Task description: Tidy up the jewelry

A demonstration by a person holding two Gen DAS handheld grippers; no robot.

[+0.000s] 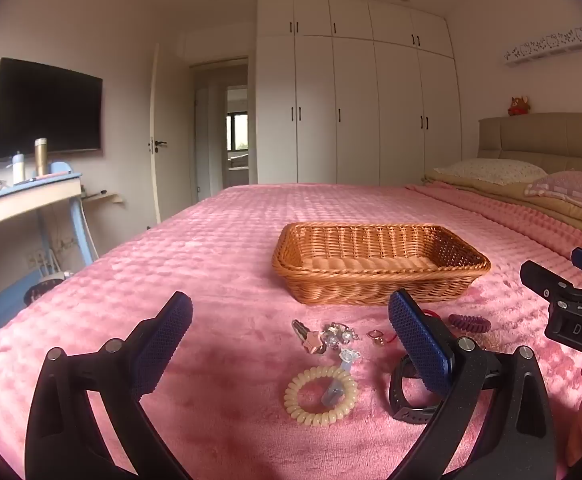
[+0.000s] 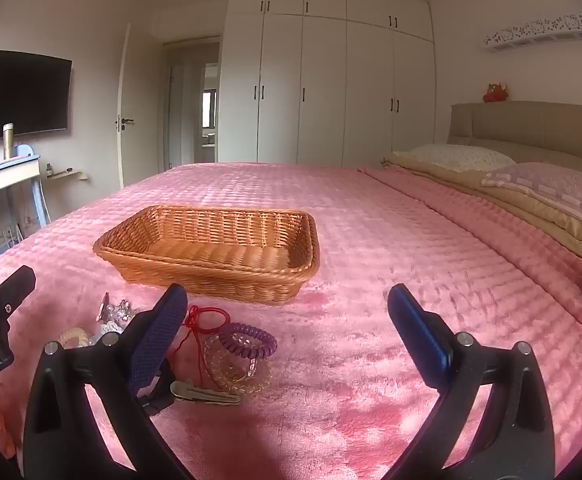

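on the pink quilted plush bedspread [image 1: 219,240] sits a shallow rectangular woven wicker basket [image 1: 375,280], honey-brown, and from both views its floor looks bare. just in front of the basket, a scatter of small pieces lies on the bedspread: a cream coiled spiral hair tie [image 1: 321,396] lying flat, with a small pale blue clip [image 1: 333,394] resting inside its ring, and a little clear sparkly charm [image 1: 349,355] just beyond it. further back, a pink star charm on a key [image 1: 311,340] lies touching a cluster of clear crystal trinkets [image 1: 339,334], and a small rose-gold ring [image 1: 373,335] sits just beside them. the left gripper [image 1: 291,354] hangs above this spread, blue-padded fingers [image 1: 159,346] wide apart, holding nothing. its right finger hides part of a black watch strap [image 1: 407,396] curled on the bedspread. over to the right wrist view: the right gripper [image 2: 287,336] is spread wide too, nothing between its blue pads [image 2: 421,334]. near its left finger lie a purple coiled spiral hair tie [image 2: 249,340] resting on a clear beaded bracelet [image 2: 239,372], a thin red string cord [image 2: 203,320] looped beside them, and a silver metal hair clip [image 2: 205,393] lying flat nearest the camera. the purple tie also shows in the left view, near the basket's right front corner.
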